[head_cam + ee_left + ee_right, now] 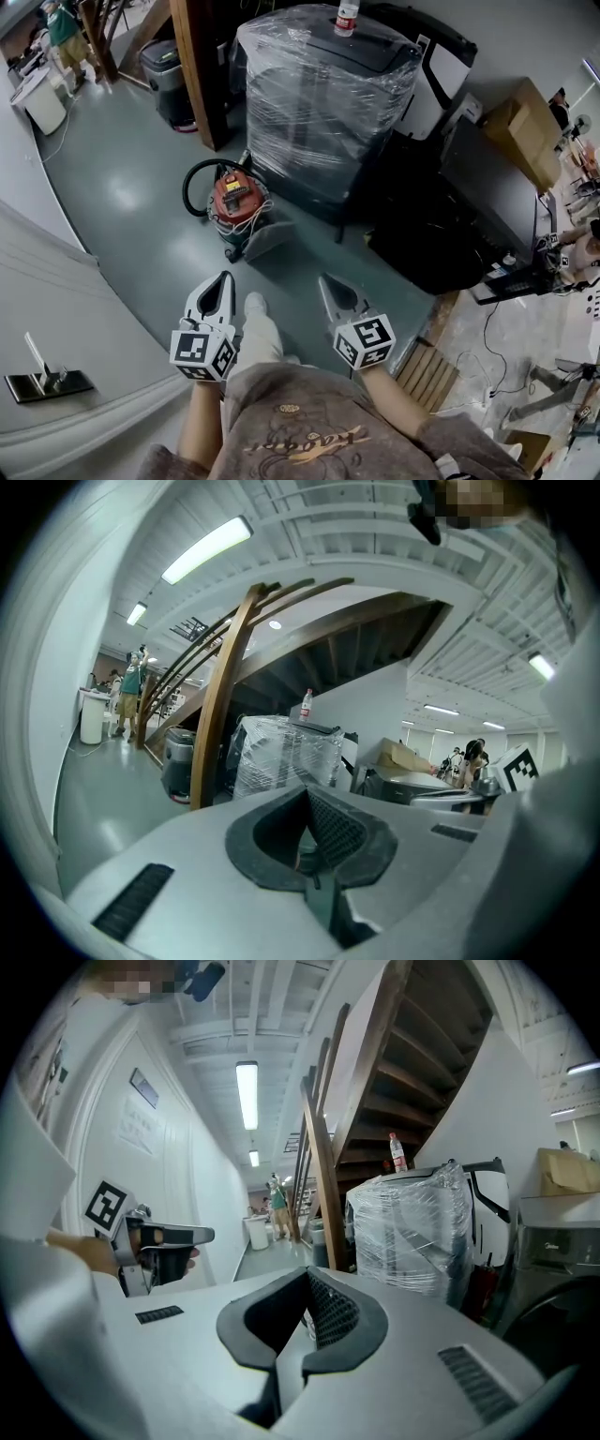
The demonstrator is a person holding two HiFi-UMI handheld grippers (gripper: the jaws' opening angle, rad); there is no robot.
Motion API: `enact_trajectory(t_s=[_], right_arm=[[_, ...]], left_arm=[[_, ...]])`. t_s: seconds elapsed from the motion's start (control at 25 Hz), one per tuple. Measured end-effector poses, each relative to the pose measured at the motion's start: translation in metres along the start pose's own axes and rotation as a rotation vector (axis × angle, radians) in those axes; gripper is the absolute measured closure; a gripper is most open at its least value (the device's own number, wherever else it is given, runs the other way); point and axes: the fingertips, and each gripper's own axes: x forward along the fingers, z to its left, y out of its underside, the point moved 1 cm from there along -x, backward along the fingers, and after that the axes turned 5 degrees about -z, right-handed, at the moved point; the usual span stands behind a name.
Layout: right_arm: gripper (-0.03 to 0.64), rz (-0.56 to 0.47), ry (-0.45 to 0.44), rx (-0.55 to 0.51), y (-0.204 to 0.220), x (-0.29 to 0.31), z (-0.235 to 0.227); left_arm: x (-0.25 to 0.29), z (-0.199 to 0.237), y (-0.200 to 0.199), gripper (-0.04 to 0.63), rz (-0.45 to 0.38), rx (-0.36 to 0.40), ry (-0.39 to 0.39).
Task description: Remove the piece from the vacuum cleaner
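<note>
Grey floor (122, 187), vacuum cleaner (236, 204) small, details indistinct

Looked steeply down from the head onto the grey floor (122, 187), with the left tongs (223, 281) and right tongs (328, 283) close to the lens, low in frame. Rode on each tongs right behind the jaws, facing almost level across the room. Shared in all three views the plastic-wrapped unit (319, 103), the bottle (347, 17) on top and the wooden stair post (202, 66). Caught the other tongs at the side edge of each tongs view.
</note>
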Motion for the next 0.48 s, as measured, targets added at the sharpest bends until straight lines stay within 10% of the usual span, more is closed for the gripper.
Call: enact_trajectory(t_s=[0.48], right_arm=[[0.624, -0.032, -0.021, 0.024, -0.040, 0.137, -0.023]], left_arm=[[0.111, 0.088, -0.038, 0.598, 0.017, -0.001, 0.059]])
